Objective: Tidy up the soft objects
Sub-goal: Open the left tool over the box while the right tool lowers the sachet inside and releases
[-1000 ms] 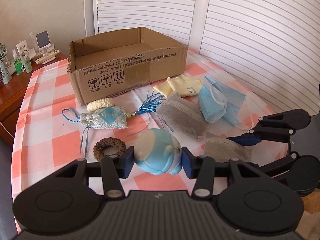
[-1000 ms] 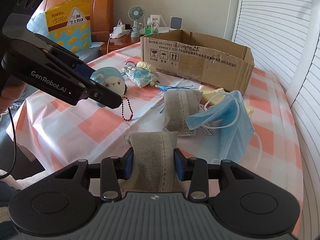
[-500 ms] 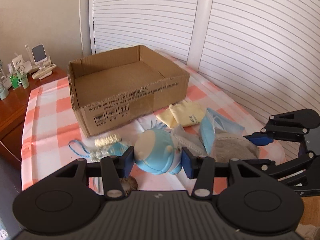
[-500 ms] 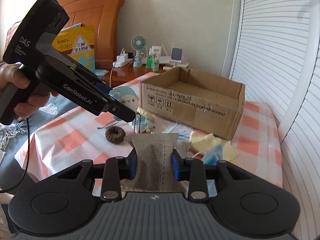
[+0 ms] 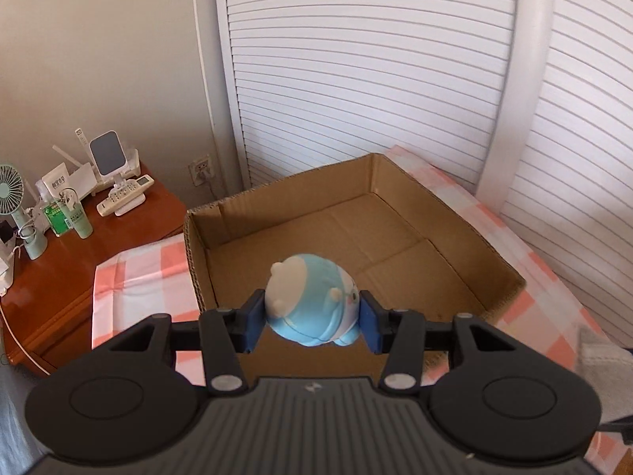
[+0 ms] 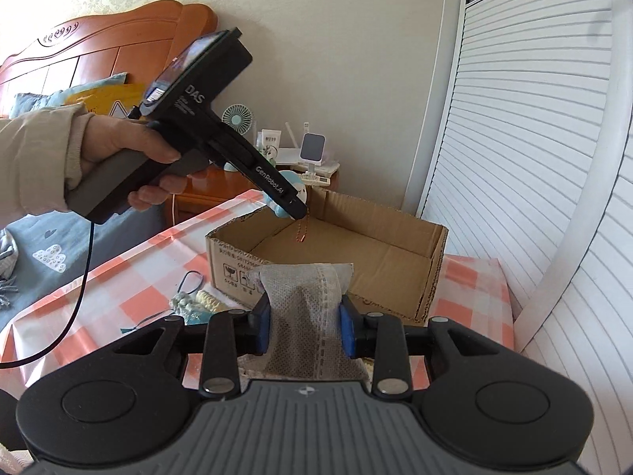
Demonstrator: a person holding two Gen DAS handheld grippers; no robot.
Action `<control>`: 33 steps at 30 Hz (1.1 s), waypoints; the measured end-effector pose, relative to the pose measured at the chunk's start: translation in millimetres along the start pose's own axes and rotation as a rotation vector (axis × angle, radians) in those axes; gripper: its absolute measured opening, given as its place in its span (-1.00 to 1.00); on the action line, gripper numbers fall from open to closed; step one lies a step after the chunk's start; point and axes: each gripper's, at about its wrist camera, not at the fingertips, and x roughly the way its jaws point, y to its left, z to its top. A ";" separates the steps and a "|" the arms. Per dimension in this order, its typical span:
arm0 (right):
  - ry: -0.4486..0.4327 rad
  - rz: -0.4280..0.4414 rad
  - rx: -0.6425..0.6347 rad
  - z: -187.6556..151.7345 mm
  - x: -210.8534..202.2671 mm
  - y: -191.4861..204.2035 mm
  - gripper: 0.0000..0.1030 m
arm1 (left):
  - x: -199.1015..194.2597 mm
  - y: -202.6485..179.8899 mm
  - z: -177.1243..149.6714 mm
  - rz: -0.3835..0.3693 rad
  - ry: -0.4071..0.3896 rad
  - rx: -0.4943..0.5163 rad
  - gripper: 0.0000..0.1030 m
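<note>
The left gripper [image 5: 312, 316] pinches the blue plush toy [image 5: 310, 306] between its 2 fingers above the open cardboard box [image 5: 395, 233], while the right gripper [image 6: 305, 326] clamps the grey sachet [image 6: 310, 316] short of the box.

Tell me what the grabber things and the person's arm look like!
Each gripper is black plastic with blue finger pads and a ribbed grey top. The left one has white "DAS" and "GenRobot.AI" lettering and a black cable. The sleeve is beige.
</note>
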 end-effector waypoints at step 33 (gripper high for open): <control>0.101 -0.104 0.096 70.9 136.9 -63.9 -0.27 | -115.2 -37.3 -145.1 0.143 -0.079 -0.058 0.99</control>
